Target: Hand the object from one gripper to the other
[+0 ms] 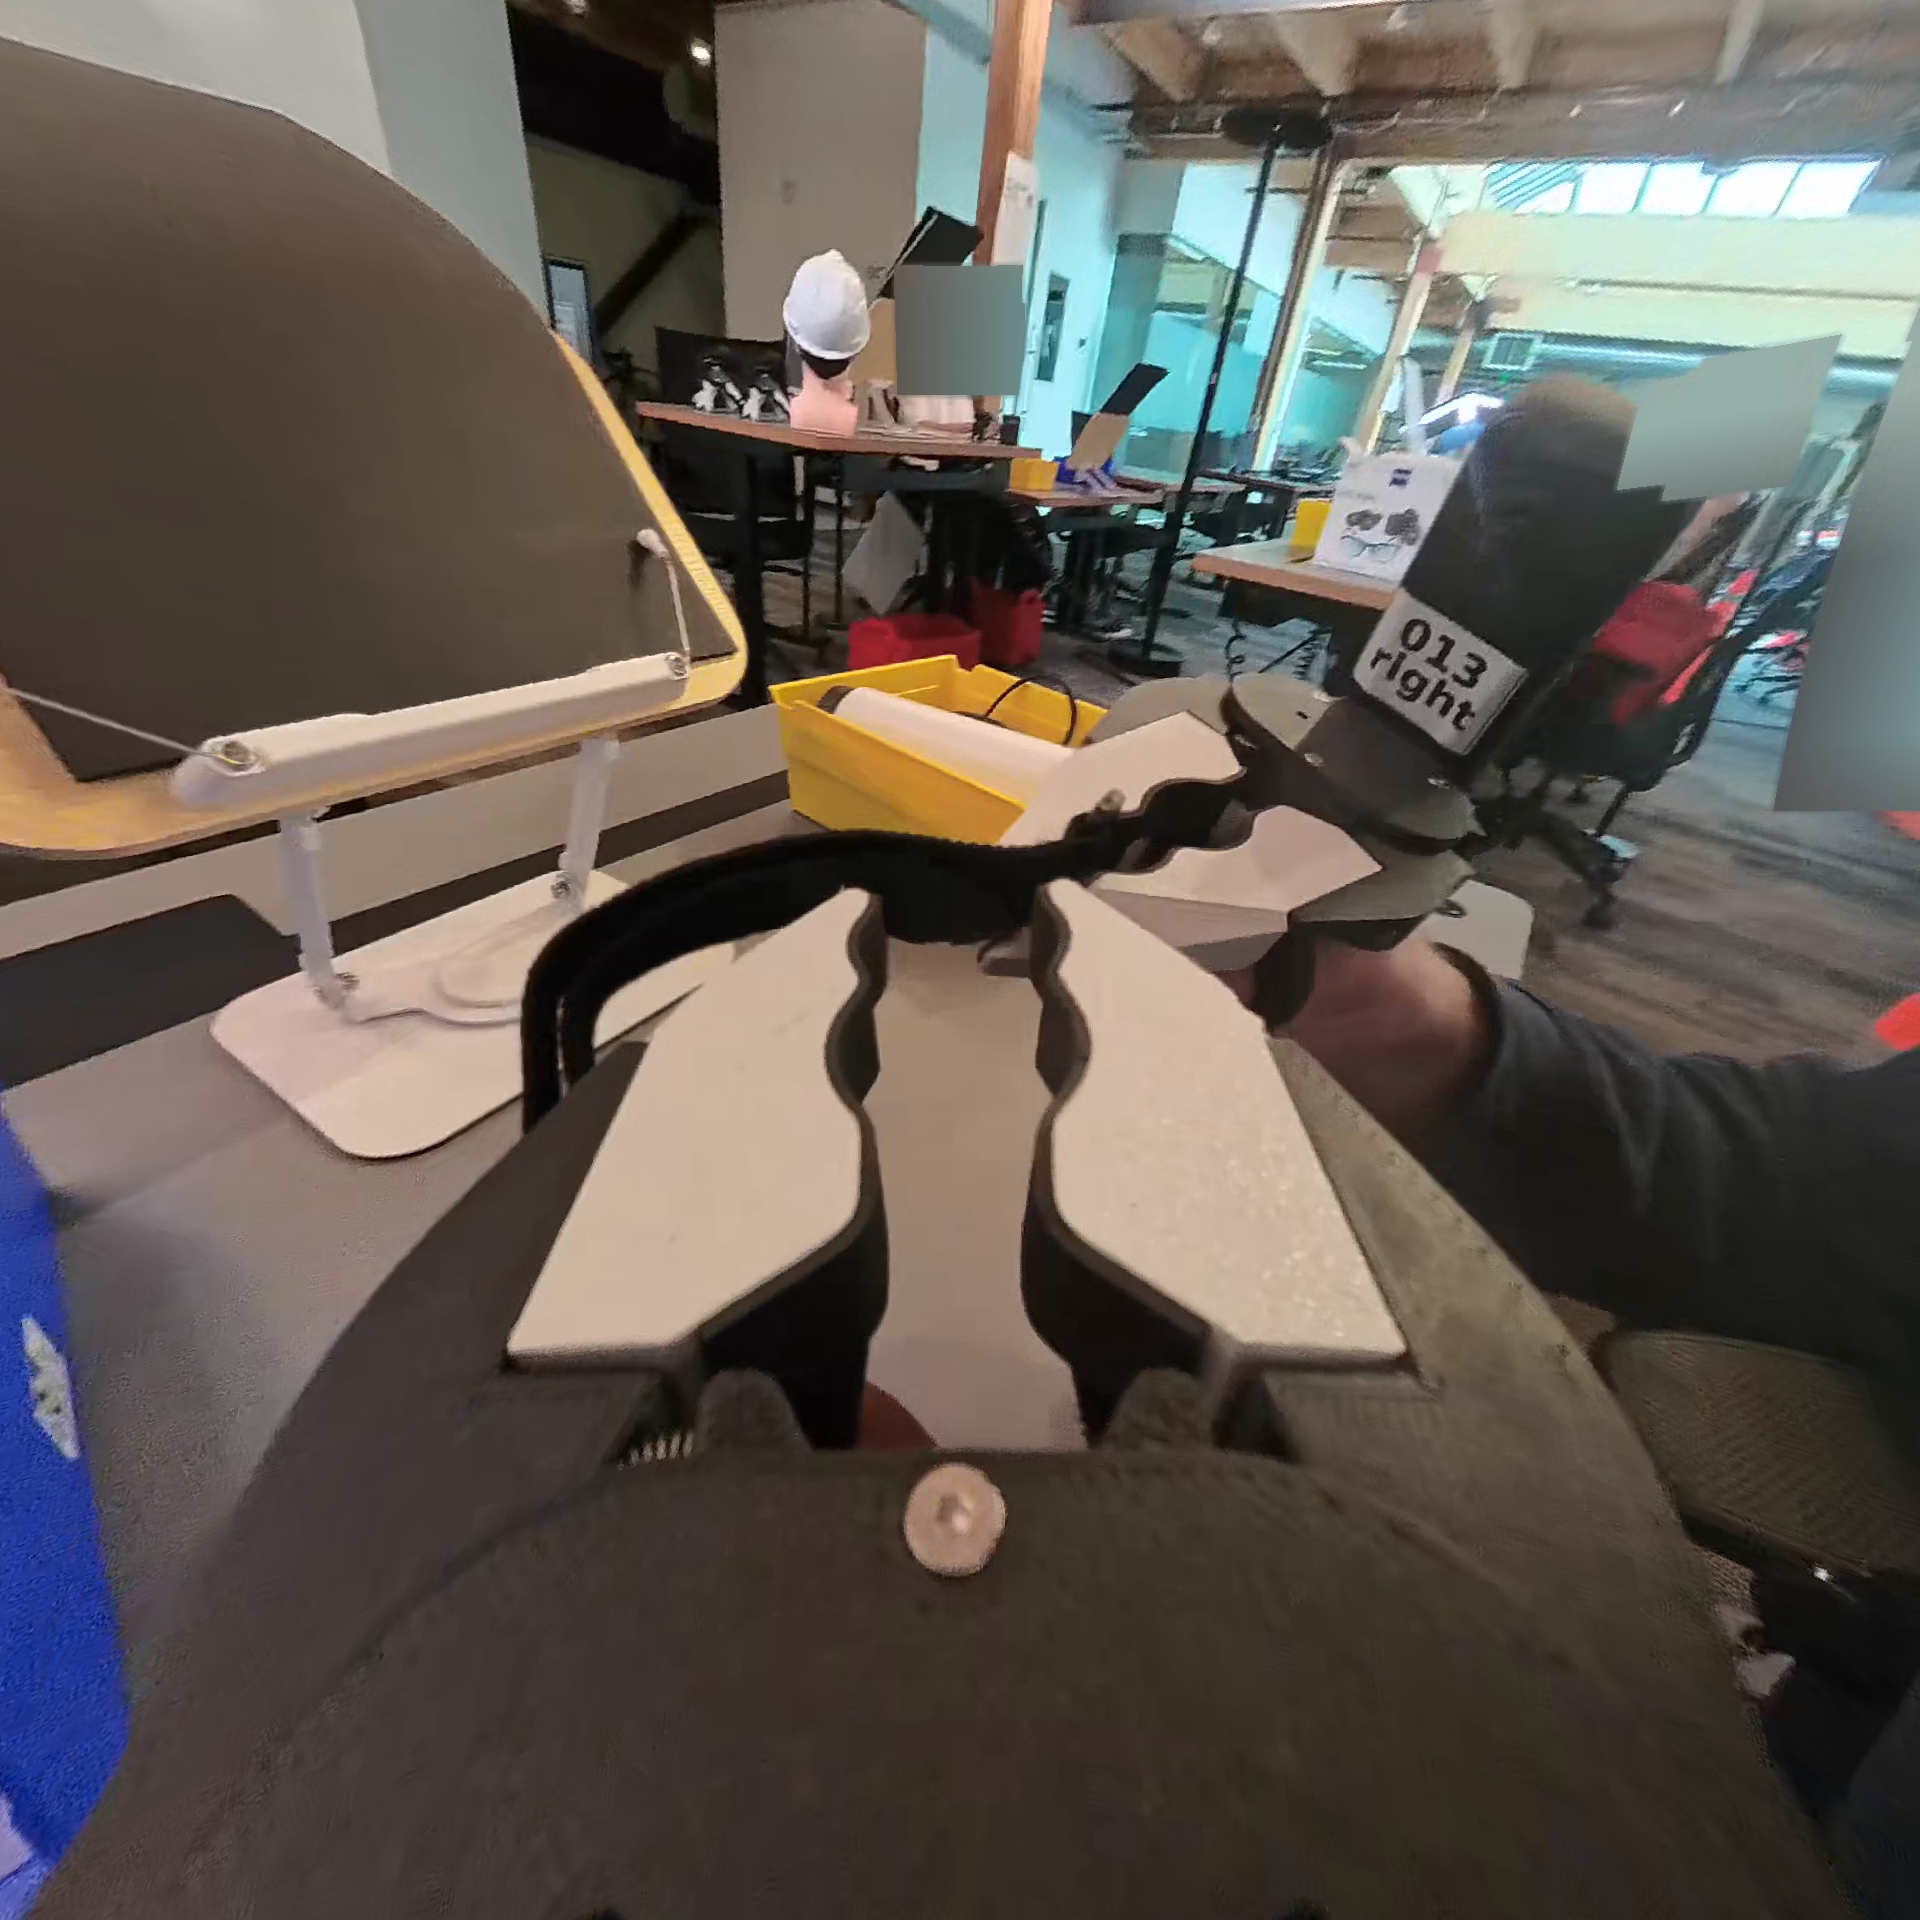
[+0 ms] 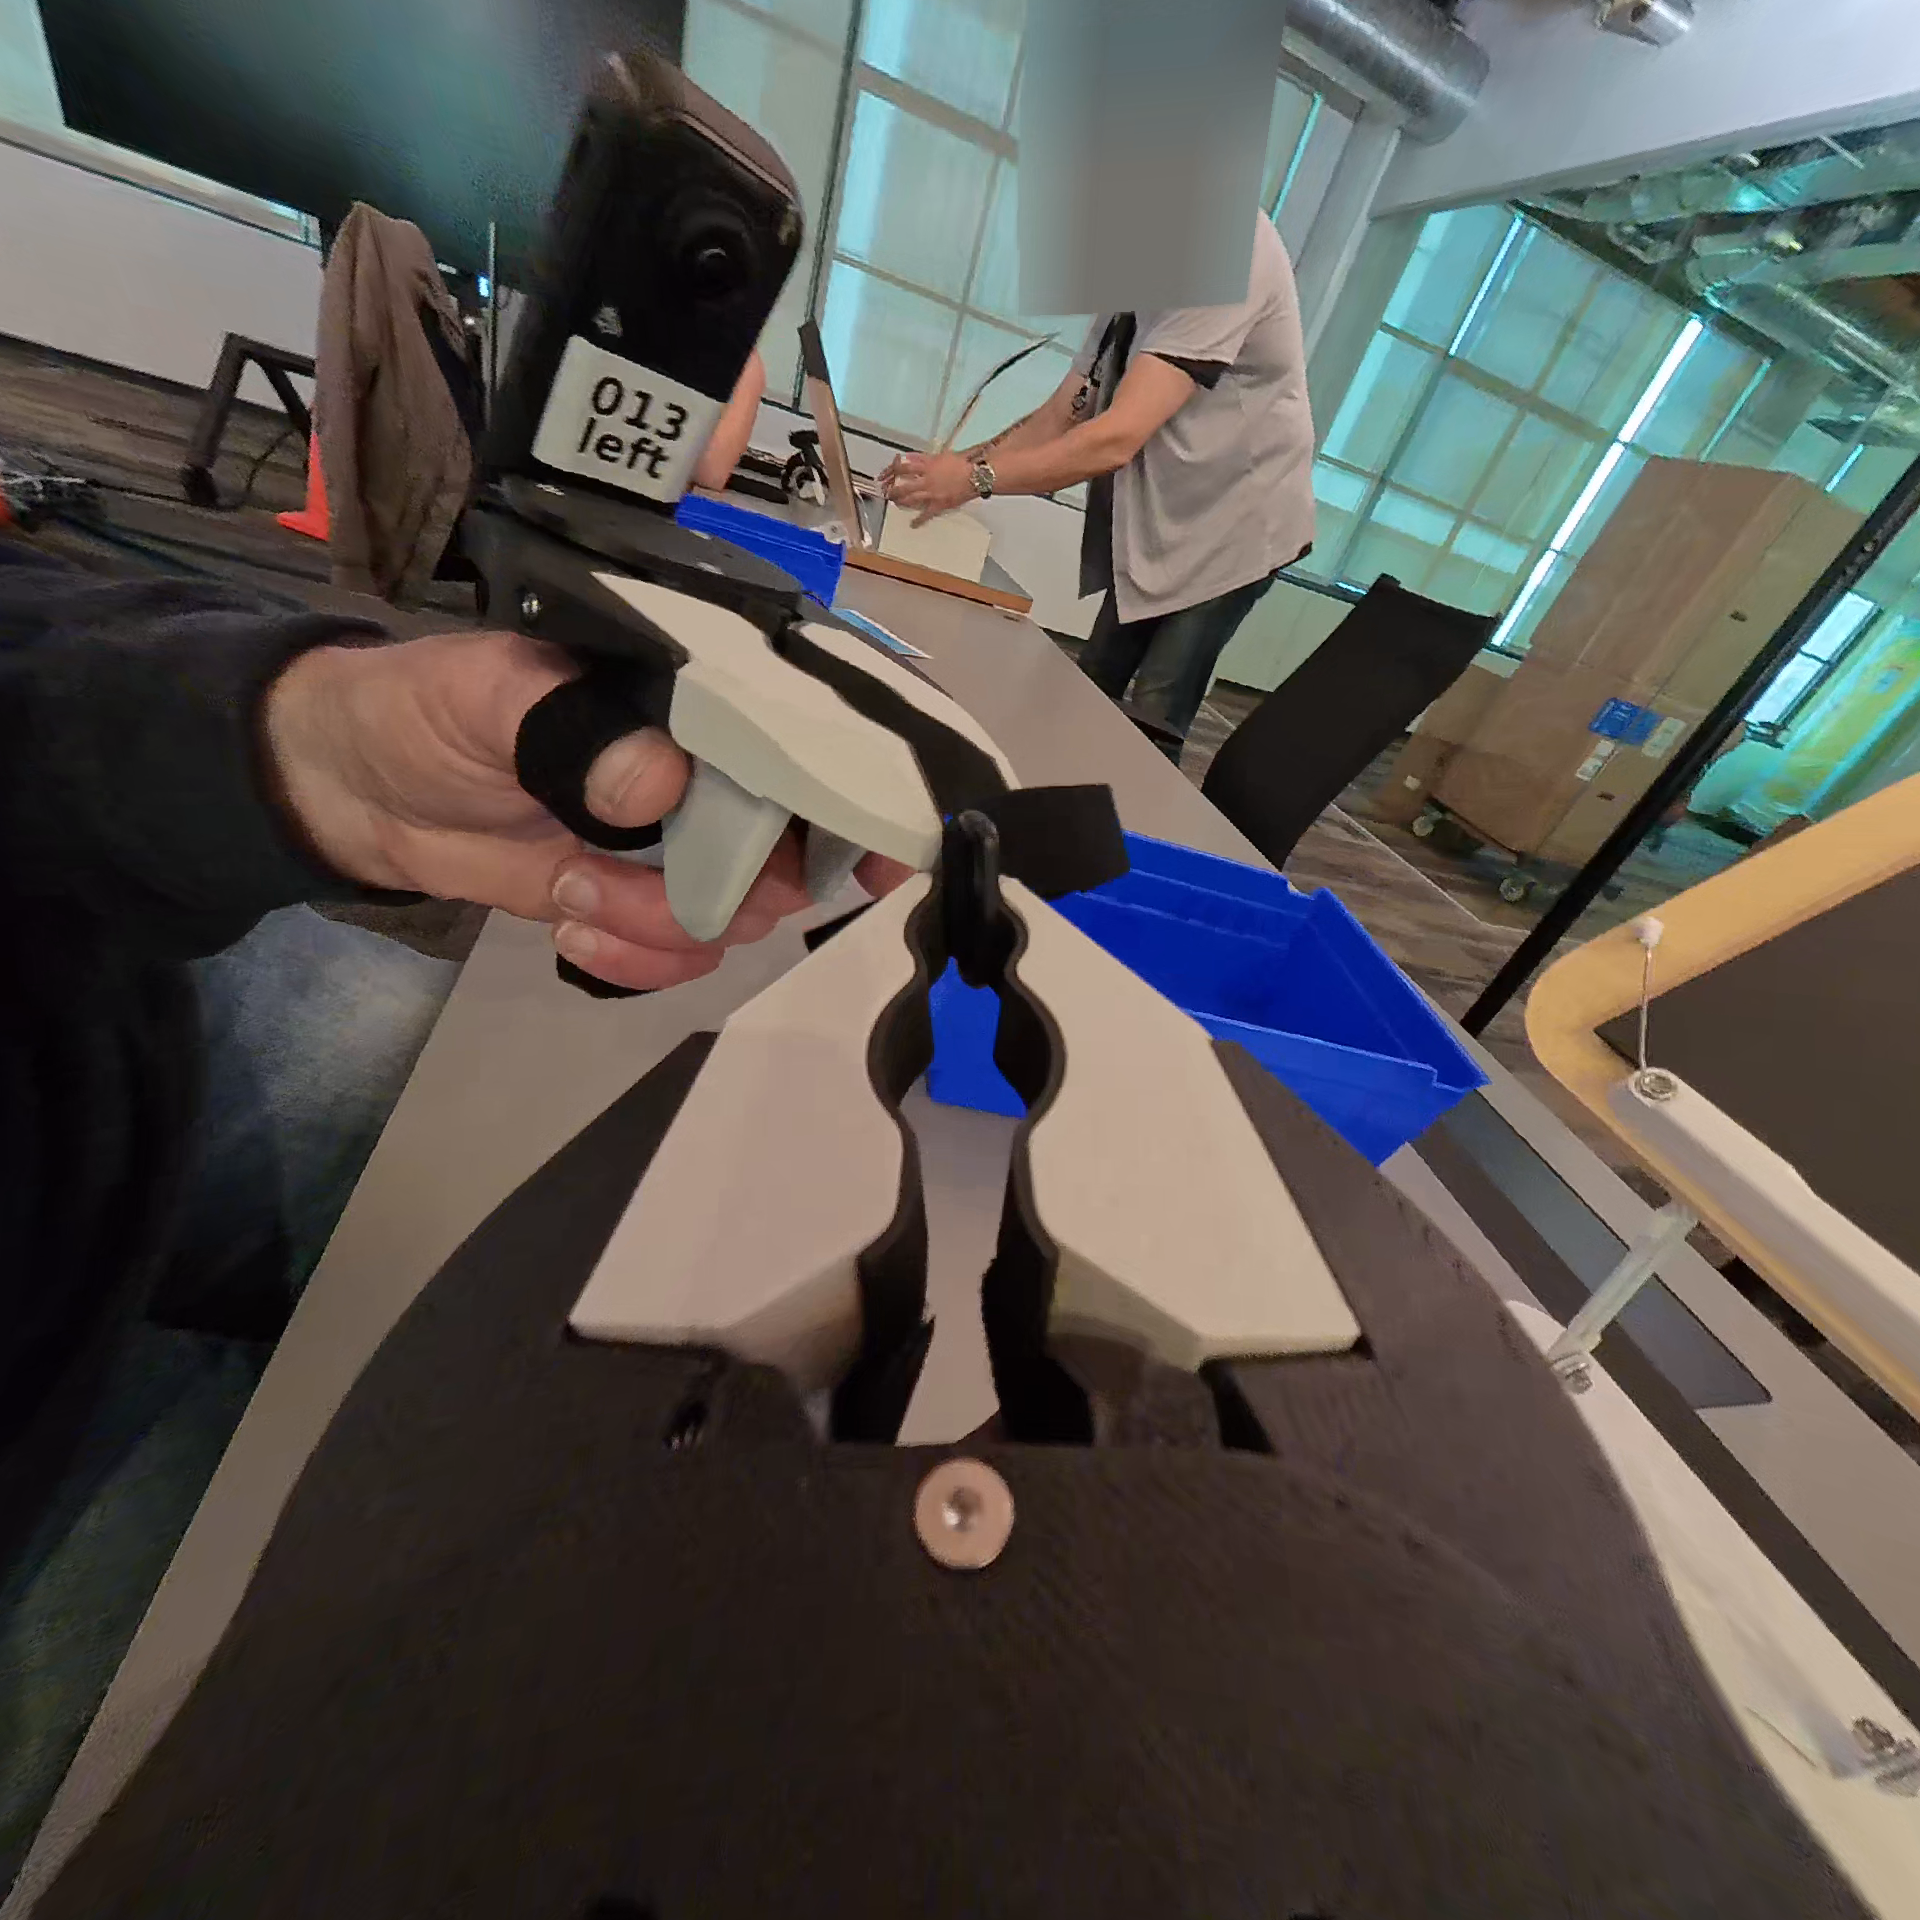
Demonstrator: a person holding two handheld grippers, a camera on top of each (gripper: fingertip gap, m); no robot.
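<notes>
Black strap (image 1: pixel 790 883), judged light, limp and easy to snag, hung in air over the grey table (image 1: pixel 260 1174). Right gripper (image 1: pixel 1143 821) pinched its right end; left gripper (image 1: pixel 956 935) stood parted about the middle. Best hold: beside that pinch. Open room lay near; yellow bin (image 1: pixel 883 769) far.

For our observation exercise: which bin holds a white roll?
The yellow bin; the white roll lies inside it. The blue bin shows no roll.
</notes>
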